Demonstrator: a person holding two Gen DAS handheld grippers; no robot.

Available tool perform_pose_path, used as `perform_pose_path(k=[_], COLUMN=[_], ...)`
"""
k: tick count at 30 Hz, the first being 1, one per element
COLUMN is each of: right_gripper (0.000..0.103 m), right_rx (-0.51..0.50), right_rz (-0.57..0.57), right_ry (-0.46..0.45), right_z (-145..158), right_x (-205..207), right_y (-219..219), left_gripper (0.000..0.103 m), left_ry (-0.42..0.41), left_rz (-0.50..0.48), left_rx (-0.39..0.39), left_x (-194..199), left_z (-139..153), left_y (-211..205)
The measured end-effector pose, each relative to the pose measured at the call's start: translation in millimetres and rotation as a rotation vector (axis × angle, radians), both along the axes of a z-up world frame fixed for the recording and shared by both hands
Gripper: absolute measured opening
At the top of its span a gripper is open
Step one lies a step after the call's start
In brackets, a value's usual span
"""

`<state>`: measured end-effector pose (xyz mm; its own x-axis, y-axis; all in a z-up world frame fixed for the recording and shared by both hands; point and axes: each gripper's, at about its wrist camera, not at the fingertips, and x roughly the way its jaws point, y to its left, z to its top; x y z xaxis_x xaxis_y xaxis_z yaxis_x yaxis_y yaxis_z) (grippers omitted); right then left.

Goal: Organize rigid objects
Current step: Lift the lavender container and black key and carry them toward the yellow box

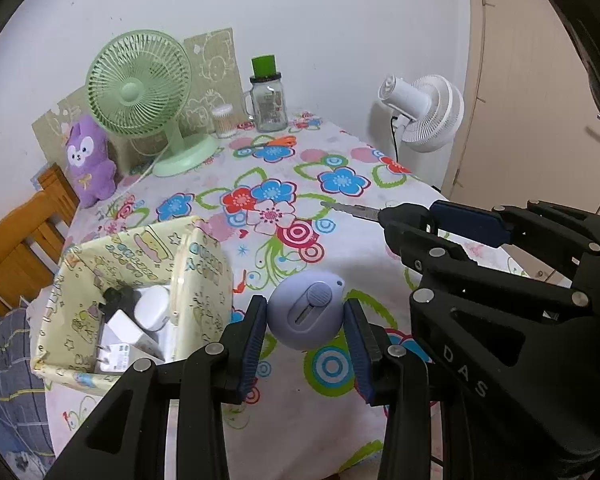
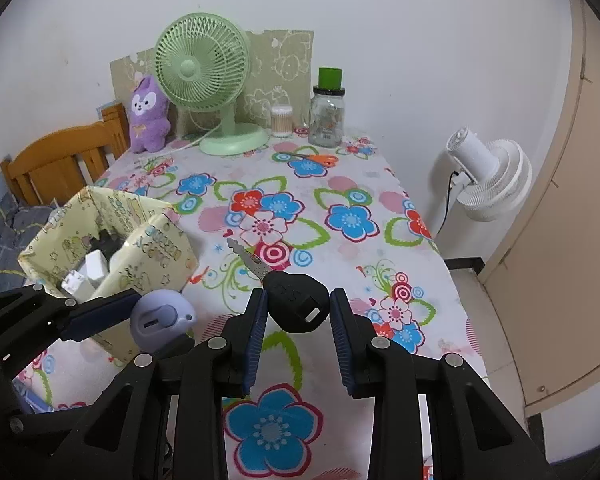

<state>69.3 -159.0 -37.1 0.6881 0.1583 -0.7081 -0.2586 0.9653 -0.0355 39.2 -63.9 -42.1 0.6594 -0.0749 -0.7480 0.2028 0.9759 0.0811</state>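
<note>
Two claws clamped: our left claw (image 1: 305, 316) grips lilac round cutter (image 1: 305, 309), right claw (image 2: 298, 312) grips black key (image 2: 294, 302), both beside patterned box (image 1: 100, 280).

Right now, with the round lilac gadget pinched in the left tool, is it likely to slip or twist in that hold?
Possibly. The lilac gadget is a smooth, rounded, hard-looking disc, so the left tool touches it only at two narrow spots on its edge; it could pivot there. The ribbed blue pads should help against sliding. It looks small and probably light, so the risk seems modest.
</note>
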Motion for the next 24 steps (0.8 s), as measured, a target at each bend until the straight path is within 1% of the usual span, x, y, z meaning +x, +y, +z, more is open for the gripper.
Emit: perform_pose_path(k=[8,12,24], right_gripper=[0.034,0.034,0.034], right_rx=[0.012,0.027,0.019], right_rz=[0.001,0.022,0.031], right_ry=[-0.033,-0.038,-0.057], right_z=[18,26,37], right_x=[-13,-18,-21], right_y=[7,14,38], left_gripper=[0.04,0.04,0.04], left_ry=[-0.064,-0.085,-0.109], left_rz=[0.013,0.023,0.03], left_rx=[0.014,0.017,0.028], left_x=[-12,-14,-11], left_z=[17,22,30], left_y=[9,16,39])
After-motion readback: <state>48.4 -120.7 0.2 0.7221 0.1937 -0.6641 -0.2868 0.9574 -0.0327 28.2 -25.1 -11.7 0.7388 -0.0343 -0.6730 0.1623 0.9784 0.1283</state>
